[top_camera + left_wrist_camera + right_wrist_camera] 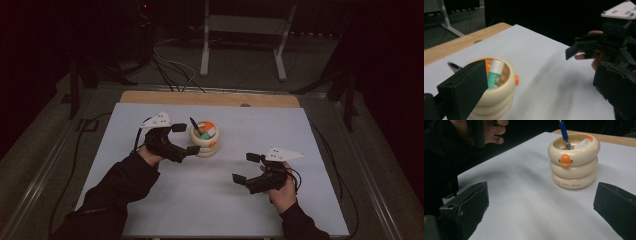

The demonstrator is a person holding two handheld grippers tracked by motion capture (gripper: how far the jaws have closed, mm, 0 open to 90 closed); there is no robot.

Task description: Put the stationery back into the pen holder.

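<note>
A cream pen holder (pixel 206 146) made of stacked rings, with an orange duck beak (pixel 565 160), stands on the white mat (pixel 210 200) left of centre. It holds a blue pen (pixel 564 131), a green and white glue stick (pixel 495 73) and something orange. My left gripper (pixel 185 138) is open just left of the holder, one jaw close to its side, with nothing held. My right gripper (pixel 246 168) is open lower right, pointing toward the holder (pixel 574 162) from a distance, with bare mat between its jaws.
The mat covers a wooden table whose bare edge (pixel 210 98) shows at the back. Behind the table stand a white metal frame (pixel 245 25) and loose cables (pixel 170 70) on the floor. Metal rails run along both sides of the table.
</note>
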